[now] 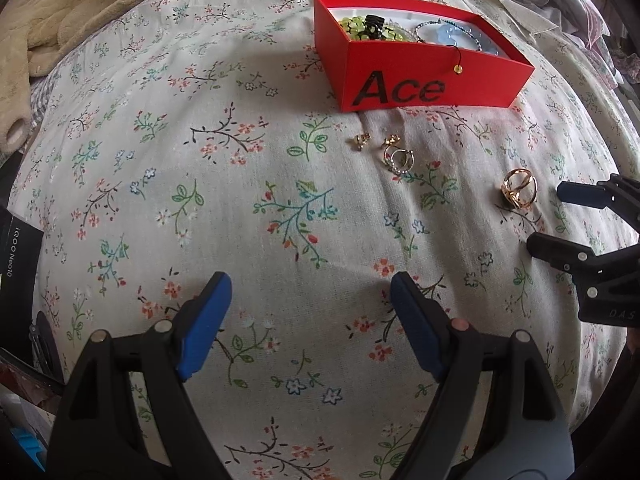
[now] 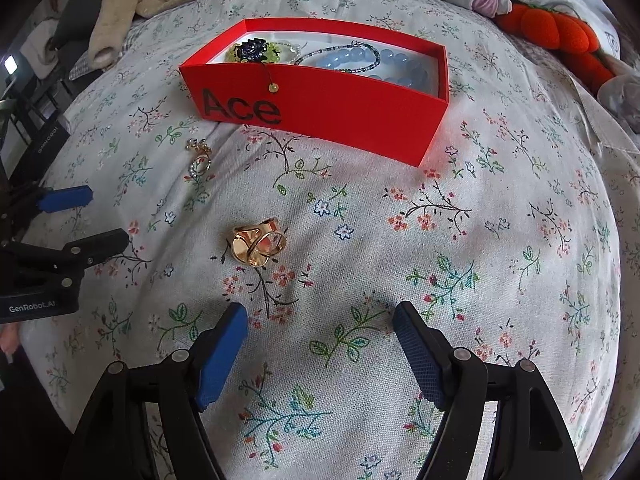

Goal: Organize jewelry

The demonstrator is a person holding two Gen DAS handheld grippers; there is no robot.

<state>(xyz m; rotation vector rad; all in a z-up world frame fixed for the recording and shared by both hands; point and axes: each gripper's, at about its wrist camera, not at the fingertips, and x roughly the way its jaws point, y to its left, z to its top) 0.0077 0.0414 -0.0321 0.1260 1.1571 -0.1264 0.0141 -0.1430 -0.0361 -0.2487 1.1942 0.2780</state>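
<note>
Left wrist view: the left gripper point(image 1: 310, 292) has its jaws wide, with nothing between them but the flowery bed cover point(image 1: 200, 184). Ahead of the jaws and a bit to the right sits a red box point(image 1: 400, 76) with "Ace" on its side. Green beads point(image 1: 360, 28) and blue beads point(image 1: 452, 36) lie inside it, and a thin cord with a small yellow bead point(image 1: 457, 68) hangs over its front wall. Between the jaws and the box lie a small gold charm point(image 1: 361, 141) and, just beside it, sparkly rings point(image 1: 397, 157) bunched together. Further right is a big gold ring point(image 1: 520, 195), close to the right gripper point(image 1: 560, 216), which comes in from the right edge with its jaws apart. A beige blanket point(image 1: 80, 4) is piled far off to the left.

Right wrist view: the right gripper point(image 2: 320, 314) also has wide jaws holding nothing. The big gold ring point(image 2: 258, 242) lies on the bed cover point(image 2: 480, 240) just ahead of the left jaw, with nothing in the way. The red box point(image 2: 340, 116) is further ahead. The small rings point(image 2: 199, 160) lie to the left of it, near the left gripper point(image 2: 100, 216). An orange soft toy point(image 2: 560, 36) sits far off to the right.
</note>
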